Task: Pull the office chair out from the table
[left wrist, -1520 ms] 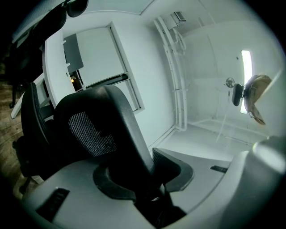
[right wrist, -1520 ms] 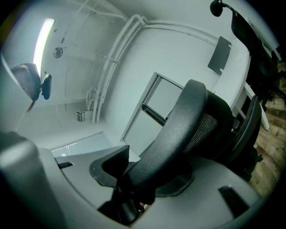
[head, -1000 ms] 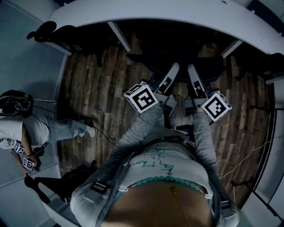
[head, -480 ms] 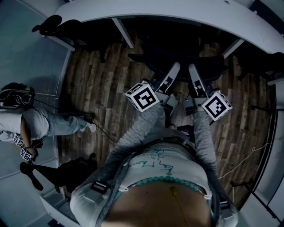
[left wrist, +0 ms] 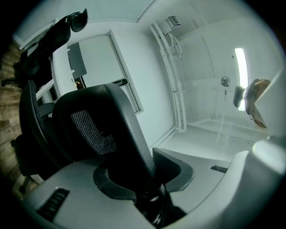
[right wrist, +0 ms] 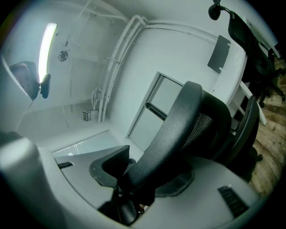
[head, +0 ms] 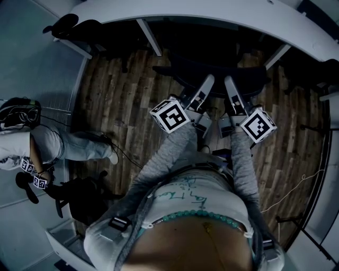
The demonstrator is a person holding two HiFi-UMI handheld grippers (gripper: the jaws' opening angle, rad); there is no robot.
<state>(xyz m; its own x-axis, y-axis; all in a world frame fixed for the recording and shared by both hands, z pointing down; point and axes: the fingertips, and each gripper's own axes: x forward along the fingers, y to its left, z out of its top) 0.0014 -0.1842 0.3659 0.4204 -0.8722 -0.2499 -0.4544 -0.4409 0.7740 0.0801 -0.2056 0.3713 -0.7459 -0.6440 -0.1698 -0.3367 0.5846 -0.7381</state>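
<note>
The black office chair (head: pixel 214 71) stands with its seat under the white table (head: pixel 212 15). Both grippers reach forward to the top rim of its backrest. My left gripper (head: pixel 205 83) is shut on the rim's left part, and my right gripper (head: pixel 230 84) is shut on its right part. In the left gripper view the curved black rim and mesh backrest (left wrist: pixel 105 127) run between the jaws of the left gripper (left wrist: pixel 143 175), whose pads press on it. In the right gripper view, the right gripper (right wrist: pixel 145 176) clamps the backrest rim (right wrist: pixel 183 120) the same way.
The floor is wooden planking (head: pixel 127 106). White table legs (head: pixel 149 37) slant down on both sides of the chair. Other black chairs (head: pixel 71 26) stand at the far left. A second person (head: pixel 37 148) stands at left beside another black chair (head: pixel 79 196), and cables lie on the floor.
Both grips on the backrest rim hold unchanged. The table edge has drifted slightly up the head view. The person at left has stepped, and the black chair beside them has shifted right.
</note>
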